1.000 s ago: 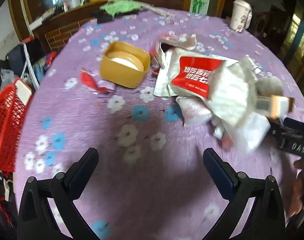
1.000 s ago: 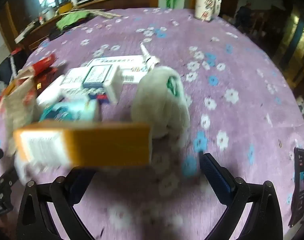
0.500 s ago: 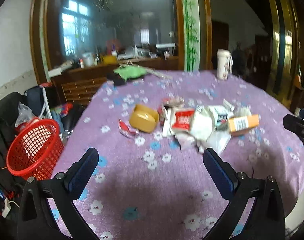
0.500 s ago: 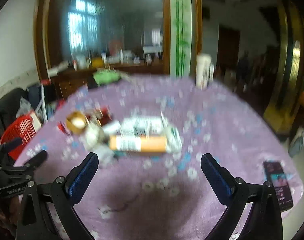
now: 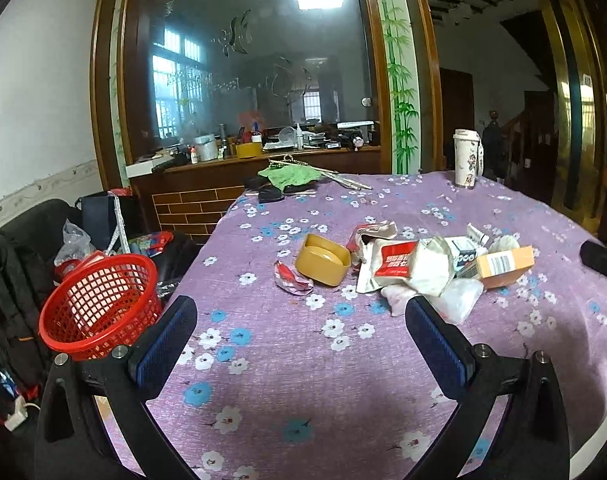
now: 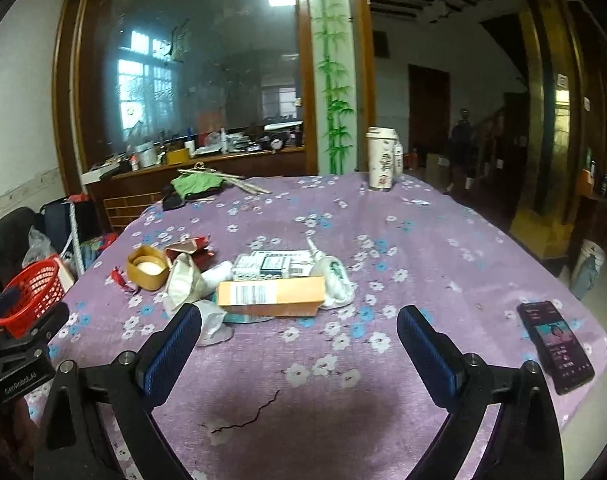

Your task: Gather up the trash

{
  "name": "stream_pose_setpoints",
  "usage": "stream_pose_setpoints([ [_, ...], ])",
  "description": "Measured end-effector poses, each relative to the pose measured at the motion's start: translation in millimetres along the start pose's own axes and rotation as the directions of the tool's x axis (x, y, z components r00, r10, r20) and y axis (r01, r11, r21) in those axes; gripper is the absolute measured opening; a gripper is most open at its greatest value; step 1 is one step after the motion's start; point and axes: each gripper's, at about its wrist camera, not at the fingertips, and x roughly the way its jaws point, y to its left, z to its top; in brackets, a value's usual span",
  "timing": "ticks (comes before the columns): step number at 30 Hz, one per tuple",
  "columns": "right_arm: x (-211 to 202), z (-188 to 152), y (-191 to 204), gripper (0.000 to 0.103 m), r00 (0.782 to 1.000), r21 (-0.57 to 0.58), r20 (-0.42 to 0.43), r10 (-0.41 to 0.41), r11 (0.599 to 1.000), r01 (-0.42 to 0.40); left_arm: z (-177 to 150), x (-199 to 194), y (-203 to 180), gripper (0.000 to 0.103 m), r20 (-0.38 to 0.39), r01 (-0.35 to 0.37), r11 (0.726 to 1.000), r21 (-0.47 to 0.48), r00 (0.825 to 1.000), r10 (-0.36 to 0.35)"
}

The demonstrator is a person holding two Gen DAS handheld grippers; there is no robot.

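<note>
A heap of trash lies mid-table on the purple flowered cloth (image 5: pixel 287 364): an orange box (image 5: pixel 505 266) (image 6: pixel 271 294), a red-and-white wrapper (image 5: pixel 395 268), a yellow tub (image 5: pixel 322 264) (image 6: pixel 147 269), a small red wrapper (image 5: pixel 291 280), white packets (image 6: pixel 281 265) and crumpled tissue (image 6: pixel 337 280). A red mesh basket (image 5: pixel 99 304) (image 6: pixel 31 292) stands off the table's left side. My left gripper (image 5: pixel 299 332) is open, held back from the heap. My right gripper (image 6: pixel 299 340) is open too, empty, short of the orange box.
A black phone (image 6: pixel 555 344) lies near the table's right edge. A patterned tumbler (image 5: pixel 467 164) (image 6: pixel 381 158) and a green cloth (image 5: pixel 293 176) sit at the far side. Bags crowd the floor at left (image 5: pixel 11 280). A dark crack marks the cloth (image 6: pixel 247 416).
Both grippers have pulled well back and up from the trash heap, so the whole table and room show. The heap itself lies as it did.
</note>
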Motion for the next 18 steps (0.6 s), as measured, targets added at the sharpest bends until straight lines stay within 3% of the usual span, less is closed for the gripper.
stream_pose_setpoints([
  [8, -4, -6, 8, 0.100, 0.999, -0.054, 0.016, -0.040, 0.998, 0.040, 0, -6, 1, 0.103, -0.001, 0.008, 1.000, -0.012, 1.000, -0.008],
  [18, -16, -7, 12, 0.100, 0.999, -0.076, 0.043, -0.025, 0.997, 0.028, 4, -13, -2, 0.103, -0.002, 0.015, 1.000, -0.010, 1.000, -0.015],
])
